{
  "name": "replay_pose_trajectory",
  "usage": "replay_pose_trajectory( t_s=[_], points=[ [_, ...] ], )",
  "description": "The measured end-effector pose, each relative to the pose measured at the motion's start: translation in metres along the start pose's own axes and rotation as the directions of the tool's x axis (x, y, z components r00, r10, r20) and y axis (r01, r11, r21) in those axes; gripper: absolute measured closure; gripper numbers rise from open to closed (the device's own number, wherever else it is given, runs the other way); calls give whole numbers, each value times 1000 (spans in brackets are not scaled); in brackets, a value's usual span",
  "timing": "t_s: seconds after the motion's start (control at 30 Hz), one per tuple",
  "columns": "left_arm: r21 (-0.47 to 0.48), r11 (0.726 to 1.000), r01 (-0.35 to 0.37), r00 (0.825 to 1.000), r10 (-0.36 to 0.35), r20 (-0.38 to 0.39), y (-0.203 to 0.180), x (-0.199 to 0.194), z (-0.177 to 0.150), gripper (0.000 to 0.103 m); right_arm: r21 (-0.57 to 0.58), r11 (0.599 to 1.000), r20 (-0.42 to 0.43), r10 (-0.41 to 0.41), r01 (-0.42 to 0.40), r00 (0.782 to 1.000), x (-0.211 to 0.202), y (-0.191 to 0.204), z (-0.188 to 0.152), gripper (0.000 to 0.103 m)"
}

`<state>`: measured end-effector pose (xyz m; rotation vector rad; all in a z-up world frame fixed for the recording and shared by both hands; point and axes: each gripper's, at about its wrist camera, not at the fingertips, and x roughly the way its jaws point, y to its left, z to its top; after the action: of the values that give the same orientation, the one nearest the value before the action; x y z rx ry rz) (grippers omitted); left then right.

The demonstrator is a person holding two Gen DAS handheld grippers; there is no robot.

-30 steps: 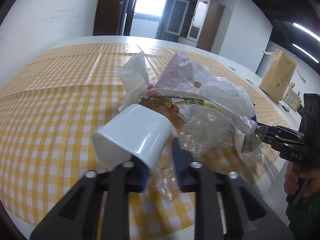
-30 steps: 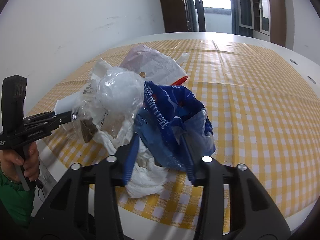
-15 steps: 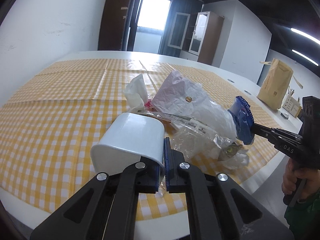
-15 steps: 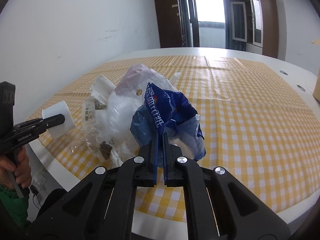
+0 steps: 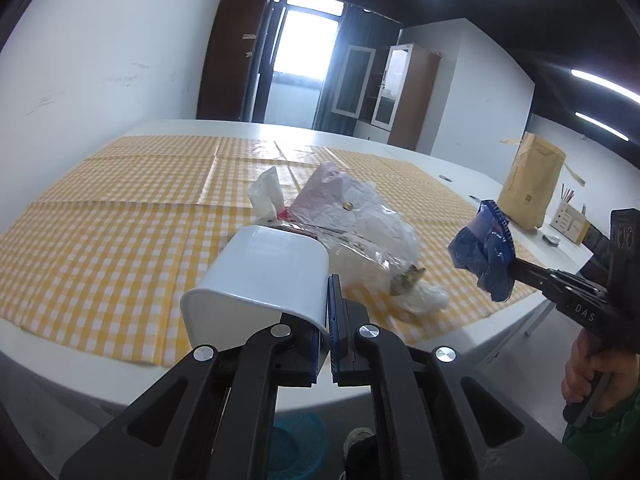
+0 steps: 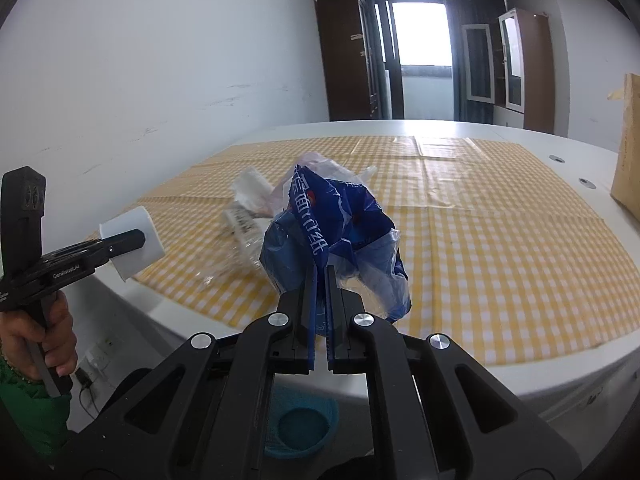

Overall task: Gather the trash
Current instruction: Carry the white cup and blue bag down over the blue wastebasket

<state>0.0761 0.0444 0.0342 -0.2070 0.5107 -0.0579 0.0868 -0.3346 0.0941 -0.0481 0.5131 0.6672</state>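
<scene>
Left gripper [image 5: 329, 312]: pressed together on the rim of the white cup [image 5: 260, 276], which is held off the table, mouth toward the camera
Right gripper [image 6: 320, 300]: pinching the crumpled blue plastic bag [image 6: 332, 240], lifted clear of the cloth
Remaining trash: clear and pink plastic bags [image 5: 352, 216] piled on the yellow checked tablecloth [image 5: 100, 216]
Below table edge: teal mesh basket [image 6: 300, 424] on the floor
Far right: brown paper sack [image 5: 528, 188] standing upright

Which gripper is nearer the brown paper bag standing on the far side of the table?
Right. The right gripper, shut on the blue wrapper, is just short of the brown paper bag; the left gripper, gripping the white cup, sits well left.
</scene>
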Motion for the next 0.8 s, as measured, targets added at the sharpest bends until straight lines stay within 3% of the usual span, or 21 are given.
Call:
replay_pose_trajectory(
  t_s=[0.3, 0.57, 0.8],
  points=[
    [28, 997, 70, 998, -70, -7, -24, -47, -37, 100, -20, 998, -11, 55, -55, 998, -40, 31, -42, 100],
    [67, 994, 91, 994, -87, -67, -40, -65, -81, 100, -42, 992, -83, 112, -116, 990, -58, 58, -87, 100],
    [36, 995, 89, 989, -84, -125, -31, -65, -111, 100, -29, 989, -178, 135, -143, 975, -49, 65, -120, 100]
  ],
)
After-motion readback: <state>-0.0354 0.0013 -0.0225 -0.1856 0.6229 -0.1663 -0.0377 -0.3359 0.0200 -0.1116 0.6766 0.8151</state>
